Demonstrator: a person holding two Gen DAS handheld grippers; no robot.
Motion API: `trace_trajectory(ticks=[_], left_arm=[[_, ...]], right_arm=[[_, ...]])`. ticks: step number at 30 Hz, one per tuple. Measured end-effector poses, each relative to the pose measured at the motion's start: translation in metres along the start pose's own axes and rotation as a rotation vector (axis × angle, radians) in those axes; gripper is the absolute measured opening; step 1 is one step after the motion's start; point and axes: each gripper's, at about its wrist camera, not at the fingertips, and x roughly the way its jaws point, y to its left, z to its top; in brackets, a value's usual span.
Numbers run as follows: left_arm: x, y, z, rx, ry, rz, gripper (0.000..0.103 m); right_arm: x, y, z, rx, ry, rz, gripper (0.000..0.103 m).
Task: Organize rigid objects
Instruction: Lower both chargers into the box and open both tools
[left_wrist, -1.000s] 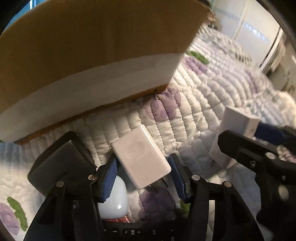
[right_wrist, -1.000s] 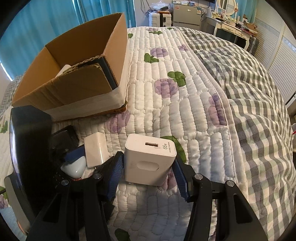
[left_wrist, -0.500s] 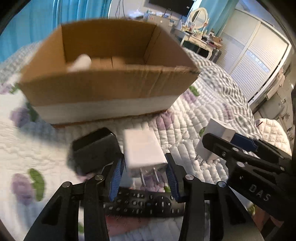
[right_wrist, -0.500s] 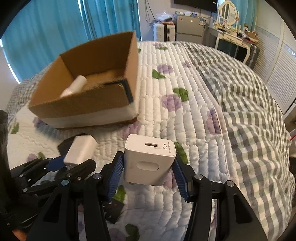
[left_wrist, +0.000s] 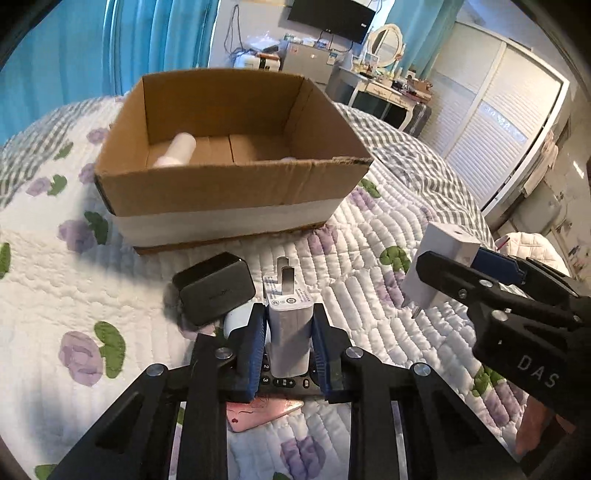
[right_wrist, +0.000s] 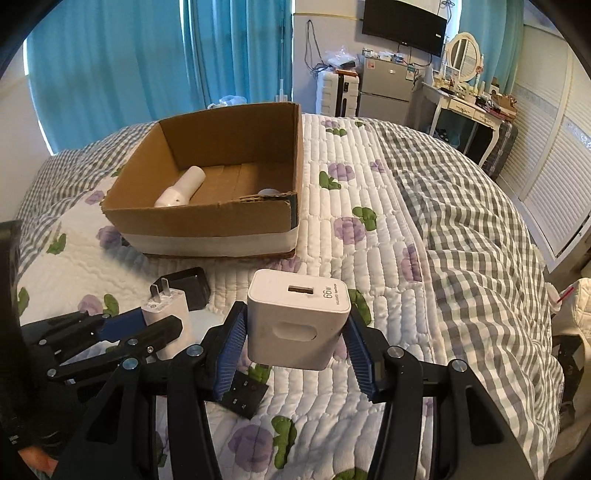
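Observation:
My left gripper (left_wrist: 288, 332) is shut on a slim white plug charger (left_wrist: 290, 325), prongs pointing forward, held above the quilt in front of the cardboard box (left_wrist: 236, 199). My right gripper (right_wrist: 295, 332) is shut on a square white 66W charger (right_wrist: 295, 321), also lifted; it shows in the left wrist view (left_wrist: 439, 258) at right. The open box (right_wrist: 207, 225) holds a white cylinder (right_wrist: 181, 186) and a small pale object (right_wrist: 269, 192).
On the quilted bed lie a black adapter (left_wrist: 212, 288), a white earbud case (left_wrist: 234, 321), a black remote (left_wrist: 288, 382) and a pink object (left_wrist: 262, 413) under my left gripper. A grey checked blanket (right_wrist: 480, 240) covers the bed's right side.
Both grippers have risen from the quilt with their chargers. The left charger has turned so its prongs point forward. The inside of the box has come into view.

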Motion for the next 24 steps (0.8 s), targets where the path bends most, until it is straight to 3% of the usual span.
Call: trace_trajectory(ticks=[9, 16, 20, 24], left_arm=[[-0.043, 0.002, 0.015, -0.017, -0.092, -0.019, 0.024], [-0.091, -0.003, 0.076, 0.025, -0.203, -0.005, 0.024], [-0.085, 0.005, 0.122, 0.034, -0.221, 0.024, 0.024], [-0.044, 0.018, 0.162, 0.052, -0.191, 0.068, 0.024]], right_arm=[[-0.017, 0.004, 0.008, -0.004, -0.029, 0.033, 0.051], [-0.037, 0.008, 0.062, -0.042, -0.096, 0.106, 0.051], [-0.036, 0.016, 0.102, -0.072, -0.132, 0.131, 0.051], [-0.014, 0.029, 0.137, -0.106, -0.147, 0.128, 0.051]])
